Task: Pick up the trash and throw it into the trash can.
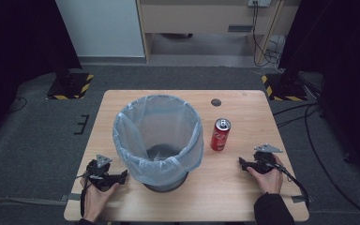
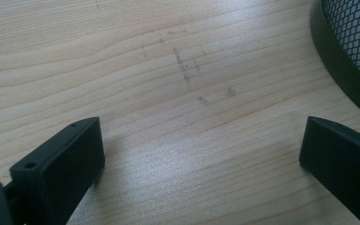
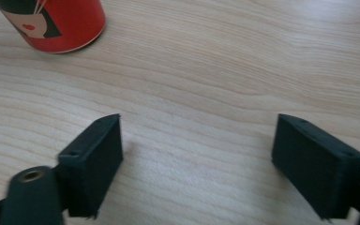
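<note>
Red can (image 3: 51, 23) cropped at frame top, right gripper (image 3: 197, 154) jaws wide, empty, left gripper (image 2: 201, 154) likewise.

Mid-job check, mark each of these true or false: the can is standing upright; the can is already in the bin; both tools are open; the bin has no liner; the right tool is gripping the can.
1. The red can stands upright on the table. True.
2. The can is in the bin. False: it stands beside the bin, on the right tool's side.
3. Both tools are open. True: left tool and right tool have nothing between their jaws.
4. The bin has no liner. False: a pale plastic bag lines it.
5. The right tool grips the can. False: the can is apart from it.
</note>
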